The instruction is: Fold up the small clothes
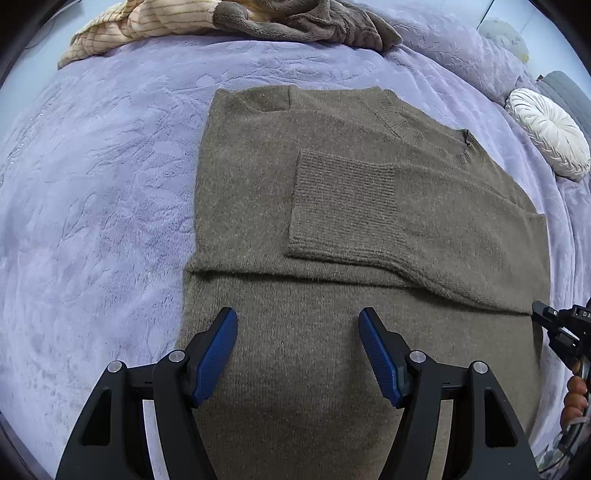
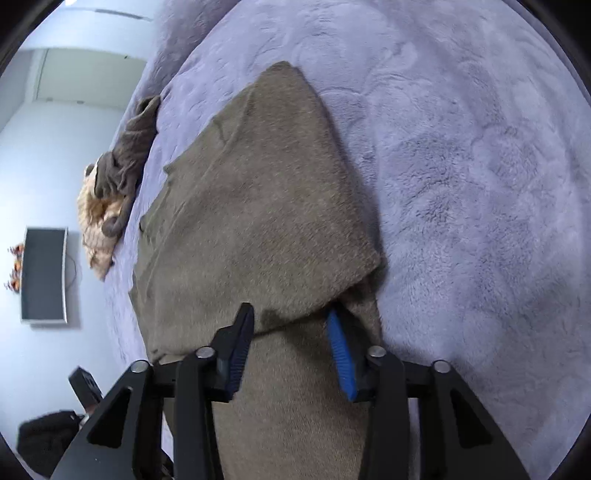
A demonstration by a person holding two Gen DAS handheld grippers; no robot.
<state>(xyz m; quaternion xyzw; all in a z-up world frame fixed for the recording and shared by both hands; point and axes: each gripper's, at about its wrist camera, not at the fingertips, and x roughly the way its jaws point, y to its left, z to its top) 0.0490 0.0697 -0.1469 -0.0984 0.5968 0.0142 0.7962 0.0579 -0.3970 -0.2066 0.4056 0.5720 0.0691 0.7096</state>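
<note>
- Left gripper (image 1: 298,321): jaws spread wide and released, hovering over the near part of the sweater (image 1: 332,221); nothing between the pads
- Right gripper (image 2: 291,321): jaws part-closed around the sweater's right edge; whether the pads pinch the cloth I cannot tell
- Sweater: olive knit, flat on the lilac bed cover (image 1: 92,184); one ribbed sleeve (image 1: 343,206) folded across its chest
- Far edge: heap of clothes (image 1: 221,22); white round cushion (image 1: 550,133) far right

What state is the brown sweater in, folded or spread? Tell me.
Partly folded: the brown sweater lies flat on the purple blanket with one ribbed sleeve folded across its body.
</note>
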